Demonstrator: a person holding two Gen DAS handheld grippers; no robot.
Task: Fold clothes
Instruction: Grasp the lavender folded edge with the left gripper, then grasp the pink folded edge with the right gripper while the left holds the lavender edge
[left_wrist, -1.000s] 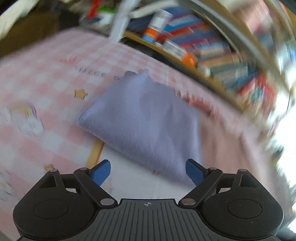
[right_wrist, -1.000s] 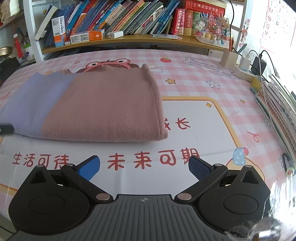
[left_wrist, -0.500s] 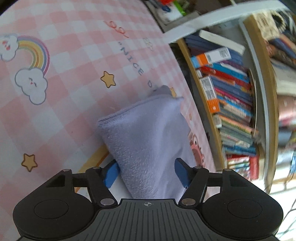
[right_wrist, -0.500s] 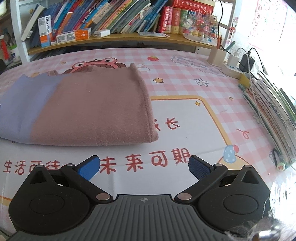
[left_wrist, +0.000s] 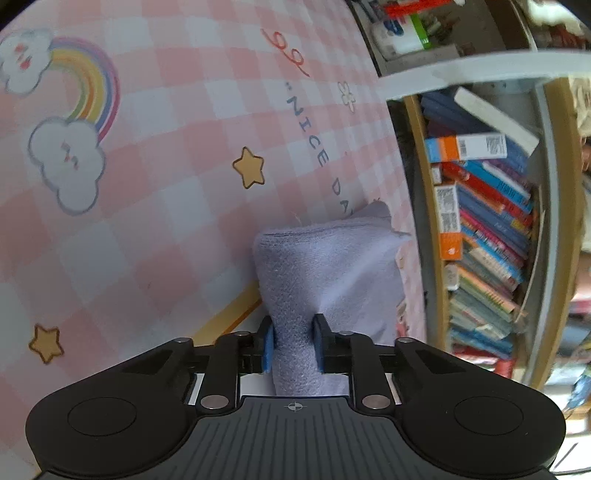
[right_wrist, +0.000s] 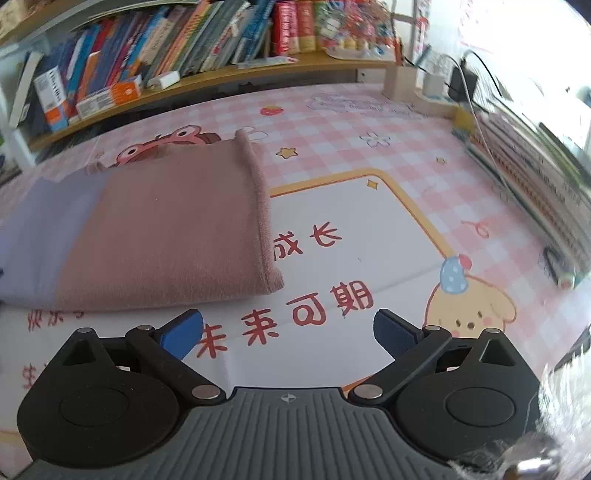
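On the pink checked table mat (left_wrist: 155, 236), dark blue letters read "NICE DA" (left_wrist: 325, 155); the rest of the word goes under the folded lilac cloth (left_wrist: 325, 280). Near these letters a red handwritten "99" (left_wrist: 291, 51) stands on the same mat.

In the right wrist view, the white middle field of the mat carries large red Chinese characters: "成长" (right_wrist: 306, 242) beside the pink cloth (right_wrist: 177, 229), and lower "未来可期" (right_wrist: 288, 321), just in front of the gripper. More red characters at the left edge are cut off and not clear. The titles on the books on the shelf (right_wrist: 155, 48) are too blurred to read.
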